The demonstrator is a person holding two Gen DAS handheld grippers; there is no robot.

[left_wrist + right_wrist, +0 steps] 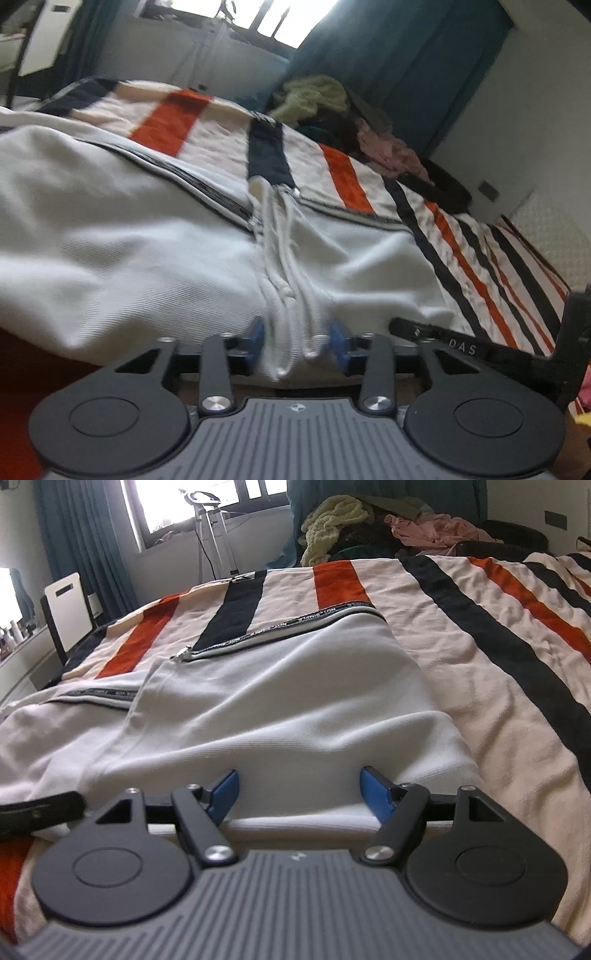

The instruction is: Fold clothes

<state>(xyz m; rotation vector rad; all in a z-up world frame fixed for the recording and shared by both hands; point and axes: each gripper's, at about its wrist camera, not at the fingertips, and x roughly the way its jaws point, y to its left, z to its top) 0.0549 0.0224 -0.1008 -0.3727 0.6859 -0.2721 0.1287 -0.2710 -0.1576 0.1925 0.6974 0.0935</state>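
Note:
White shorts (280, 709) with black-and-white printed trim and white drawstrings (284, 266) lie flat on a striped bedspread (480, 635). In the left wrist view my left gripper (300, 341) has its blue pads on either side of the waistband middle and the bunched drawstrings, partly closed around them. The shorts fill the left of that view (110, 236). In the right wrist view my right gripper (300, 794) is open, its blue pads wide apart over the near hem of the shorts, holding nothing.
A pile of loose clothes (369, 520), green, dark and pink, sits at the far end of the bed. A window and teal curtains (85, 535) are behind. The other gripper's black tip (40, 805) shows at the left edge.

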